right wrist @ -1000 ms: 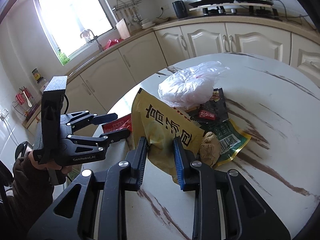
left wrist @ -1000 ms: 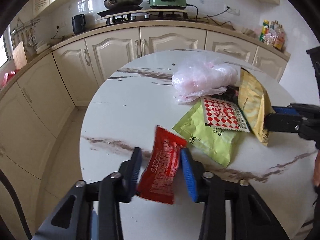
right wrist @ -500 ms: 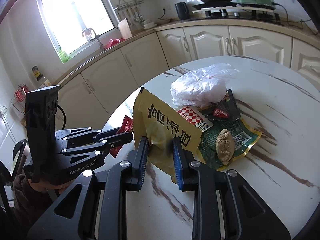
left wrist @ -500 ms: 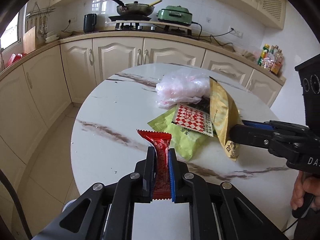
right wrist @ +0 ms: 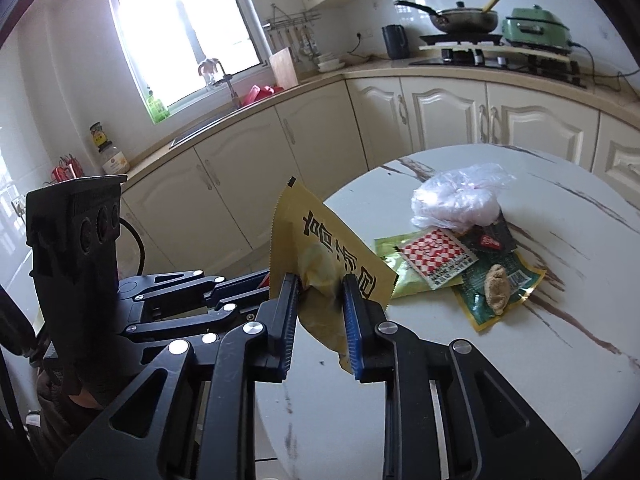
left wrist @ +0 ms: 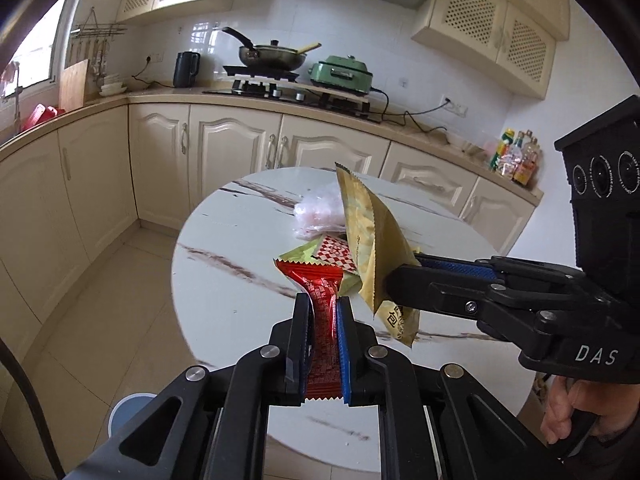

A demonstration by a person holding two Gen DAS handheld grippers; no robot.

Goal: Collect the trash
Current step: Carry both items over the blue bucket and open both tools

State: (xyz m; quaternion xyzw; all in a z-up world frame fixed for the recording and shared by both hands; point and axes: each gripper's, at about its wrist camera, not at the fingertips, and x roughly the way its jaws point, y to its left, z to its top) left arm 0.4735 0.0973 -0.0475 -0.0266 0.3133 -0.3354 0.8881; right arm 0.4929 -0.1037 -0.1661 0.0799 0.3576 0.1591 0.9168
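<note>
Along the left wall a bright window [right wrist: 184, 36] lights cream cabinets [right wrist: 320, 140] and a beige counter carrying a wooden board [right wrist: 285, 67] and black kettle [right wrist: 395, 42]. The left gripper [left wrist: 324, 308] pinches a red wrapper [left wrist: 320, 300], lifted clear of the round white marble table [left wrist: 240, 308]. Just to its right, the right gripper [right wrist: 320, 284] clamps a crumpled yellow snack bag [right wrist: 320, 240], also held in the air near the table's edge. Farther right on the tabletop lie a red-checkered packet [right wrist: 436, 256] over a light green wrapper [right wrist: 394, 276], a dark green wrapper [right wrist: 500, 292] and a knotted clear plastic bag [right wrist: 460, 200]. Behind, a wok [right wrist: 464, 16] and green cooker [right wrist: 536, 24] sit on the stove.
</note>
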